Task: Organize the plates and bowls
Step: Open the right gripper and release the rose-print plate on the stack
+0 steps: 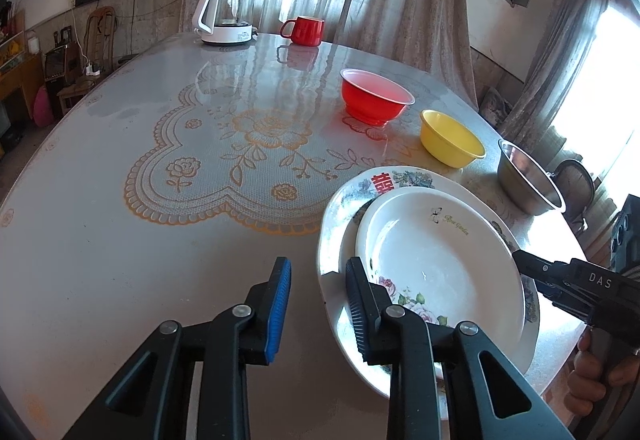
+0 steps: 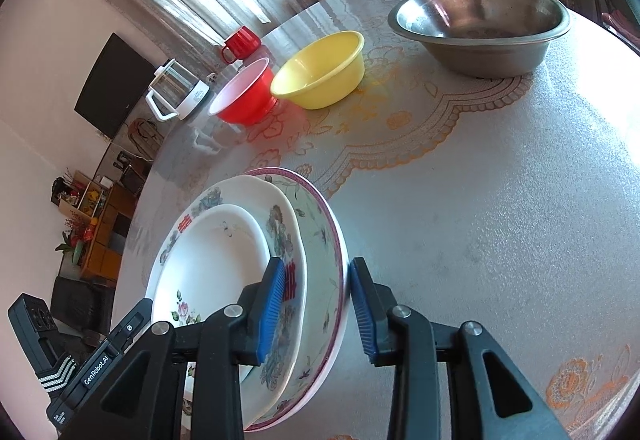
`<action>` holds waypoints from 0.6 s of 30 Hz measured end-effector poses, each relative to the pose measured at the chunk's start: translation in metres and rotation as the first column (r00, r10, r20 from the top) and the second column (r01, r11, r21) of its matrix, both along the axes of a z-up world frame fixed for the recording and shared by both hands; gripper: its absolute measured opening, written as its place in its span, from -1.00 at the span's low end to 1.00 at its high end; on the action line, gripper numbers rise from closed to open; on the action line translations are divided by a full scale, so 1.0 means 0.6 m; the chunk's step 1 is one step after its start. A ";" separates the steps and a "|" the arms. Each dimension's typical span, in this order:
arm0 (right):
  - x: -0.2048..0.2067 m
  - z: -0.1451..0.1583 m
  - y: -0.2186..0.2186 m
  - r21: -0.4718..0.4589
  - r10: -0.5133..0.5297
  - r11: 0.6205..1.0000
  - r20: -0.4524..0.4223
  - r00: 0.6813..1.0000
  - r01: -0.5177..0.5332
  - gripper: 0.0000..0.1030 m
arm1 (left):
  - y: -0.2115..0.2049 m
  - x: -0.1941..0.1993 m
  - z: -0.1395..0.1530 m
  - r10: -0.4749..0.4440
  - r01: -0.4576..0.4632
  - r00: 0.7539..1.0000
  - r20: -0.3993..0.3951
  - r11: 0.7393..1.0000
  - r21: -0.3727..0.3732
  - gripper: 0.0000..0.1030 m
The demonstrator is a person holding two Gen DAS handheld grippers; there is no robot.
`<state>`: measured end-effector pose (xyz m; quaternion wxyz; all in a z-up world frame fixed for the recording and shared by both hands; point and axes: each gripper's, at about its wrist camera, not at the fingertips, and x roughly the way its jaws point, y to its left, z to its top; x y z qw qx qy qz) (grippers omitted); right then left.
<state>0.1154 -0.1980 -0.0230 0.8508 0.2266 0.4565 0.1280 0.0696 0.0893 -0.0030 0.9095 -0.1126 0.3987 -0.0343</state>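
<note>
Three plates are stacked: a small white plate (image 1: 432,260) (image 2: 208,260) on a flowered plate with red characters (image 1: 380,180) (image 2: 280,224), on a pink-rimmed plate (image 2: 320,240). My right gripper (image 2: 318,266) is rolled sideways and shut on the stack's rim, one pad on top and one under the pink rim. In the left wrist view the right gripper (image 1: 524,264) meets the stack's far rim. My left gripper (image 1: 318,268) straddles the near-left rim. Its right finger lies over the plates and its left pad stands apart from the edge.
A red bowl (image 1: 376,104), a yellow bowl (image 1: 452,140) and a steel bowl (image 1: 528,180) stand in a row beyond the plates. A red mug (image 1: 304,30) and a glass kettle (image 1: 228,16) sit at the far edge of the round table (image 1: 120,240). A hand (image 1: 592,372) holds the right gripper.
</note>
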 end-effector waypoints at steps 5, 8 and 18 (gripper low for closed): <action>0.001 0.006 0.014 -0.054 -0.016 0.998 0.000 1.000 0.016 -0.31 | 0.003 0.001 0.002 0.002 -0.002 1.000 -0.008 1.000 -0.001 -0.46; 0.002 0.003 0.006 -0.024 -0.003 1.000 -0.008 1.000 0.003 -0.30 | 0.001 0.000 0.002 0.004 -0.004 1.000 -0.012 1.000 0.008 -0.46; -0.011 0.016 0.035 -0.189 0.075 0.980 0.078 0.994 -0.059 -0.28 | -0.005 -0.005 0.017 0.016 -0.017 1.000 0.018 0.999 0.040 -0.42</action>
